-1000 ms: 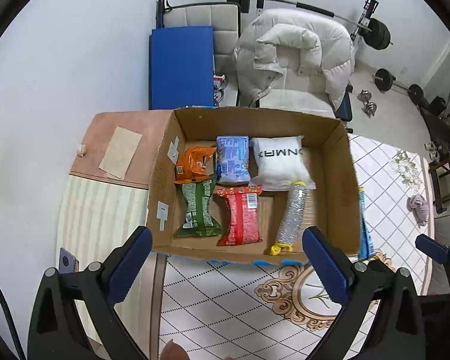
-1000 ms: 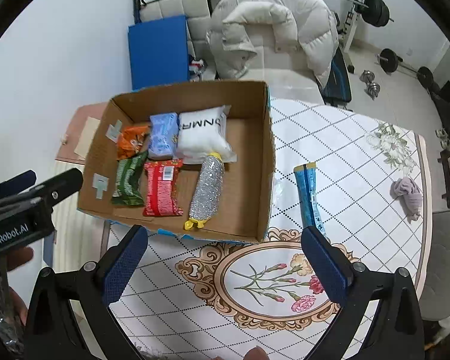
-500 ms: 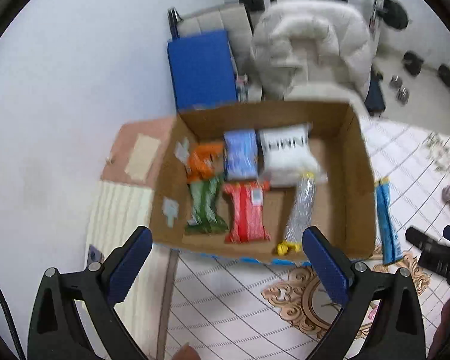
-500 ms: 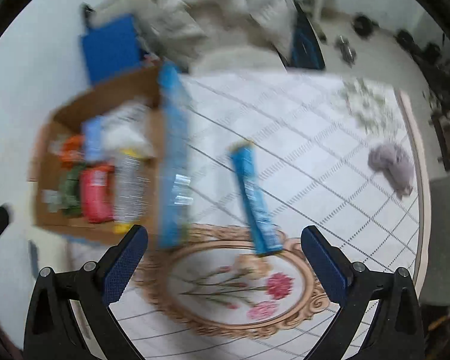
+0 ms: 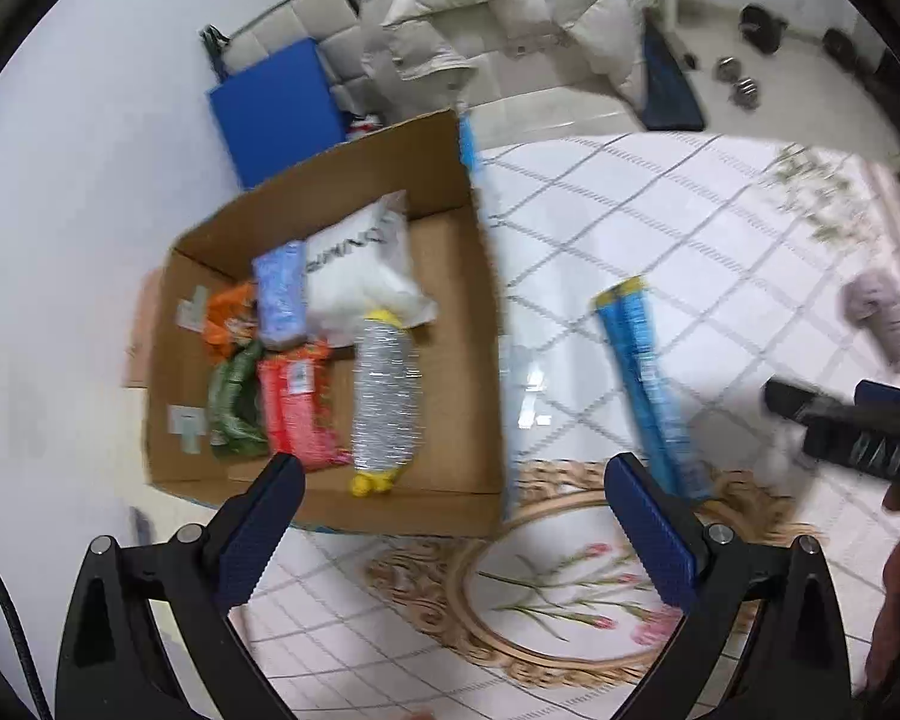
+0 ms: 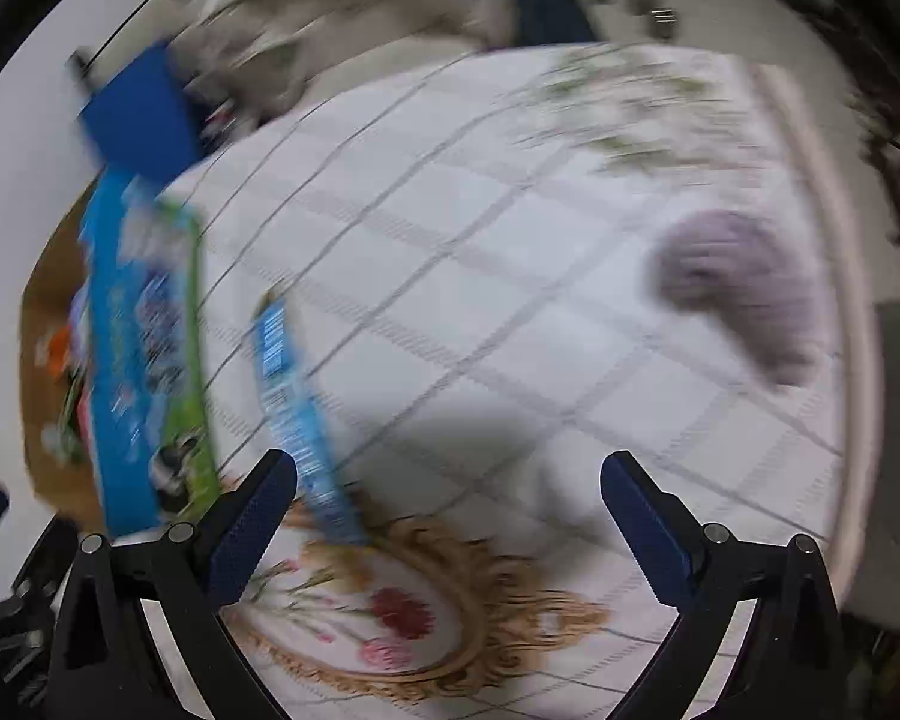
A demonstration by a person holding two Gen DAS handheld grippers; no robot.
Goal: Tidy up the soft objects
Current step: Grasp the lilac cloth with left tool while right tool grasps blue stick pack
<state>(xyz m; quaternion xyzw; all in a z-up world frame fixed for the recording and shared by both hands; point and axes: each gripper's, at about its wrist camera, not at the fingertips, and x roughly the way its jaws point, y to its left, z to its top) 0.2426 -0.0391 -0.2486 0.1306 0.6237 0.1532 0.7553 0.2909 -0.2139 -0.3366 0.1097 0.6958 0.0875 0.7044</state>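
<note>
Ahead of the wide-spread, empty right tool (image 6: 449,498), the patterned surface (image 6: 450,276) carries a blue packet (image 6: 291,396) just past its left finger and a blurred purple cloth (image 6: 744,282) well off to the right. Beyond the left tool (image 5: 453,507), equally wide and empty, a cardboard box (image 5: 480,360) holds packed snacks, with the same packet to its right.

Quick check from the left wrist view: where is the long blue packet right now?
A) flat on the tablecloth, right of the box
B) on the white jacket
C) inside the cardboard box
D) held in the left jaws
A: the long blue packet lies on the checked tablecloth, outside the cardboard box, with neither gripper closed on it.
</note>
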